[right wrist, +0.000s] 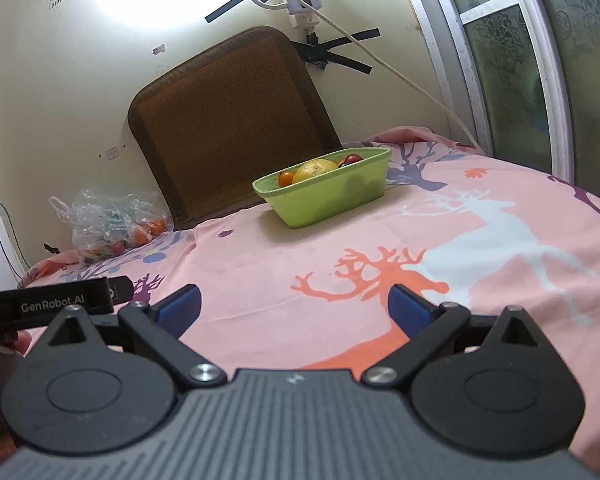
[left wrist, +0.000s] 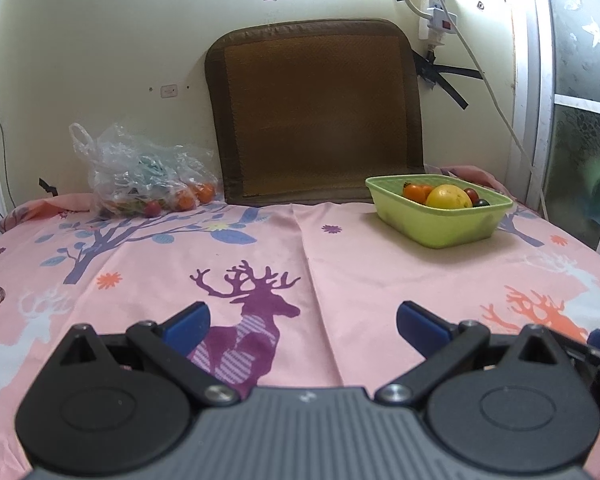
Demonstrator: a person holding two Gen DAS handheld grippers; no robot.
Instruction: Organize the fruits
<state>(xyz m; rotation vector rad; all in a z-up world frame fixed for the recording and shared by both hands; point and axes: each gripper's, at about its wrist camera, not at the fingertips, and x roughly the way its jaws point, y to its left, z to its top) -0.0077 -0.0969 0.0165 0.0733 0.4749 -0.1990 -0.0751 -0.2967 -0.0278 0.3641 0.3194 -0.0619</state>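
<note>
Both grippers are hovering low over the near edge of the pink deer-print bedsheet [left wrist: 300, 232], and neither is carrying anything: the left gripper [left wrist: 302, 320] is holding its blue fingers spread wide with only cloth between them, and the right gripper [right wrist: 294, 304] is doing the same.

Fruit is sitting in two places along the far edge. A clear plastic bag [left wrist: 140, 176] with small orange and red fruit inside is lying at the far left corner, against the wall and just beside the brown mat [left wrist: 316, 112]. The green basket [left wrist: 440, 220] is standing toward the far right, already holding a yellow fruit [left wrist: 448, 196] and a few small ones.

Judging by these views, the bag is lying ahead and to the left of both tools, so the left gripper is the nearer one for reaching it, while the basket is lying almost straight ahead of the right gripper. Its long axis is running slantwise across the sheet.
</note>
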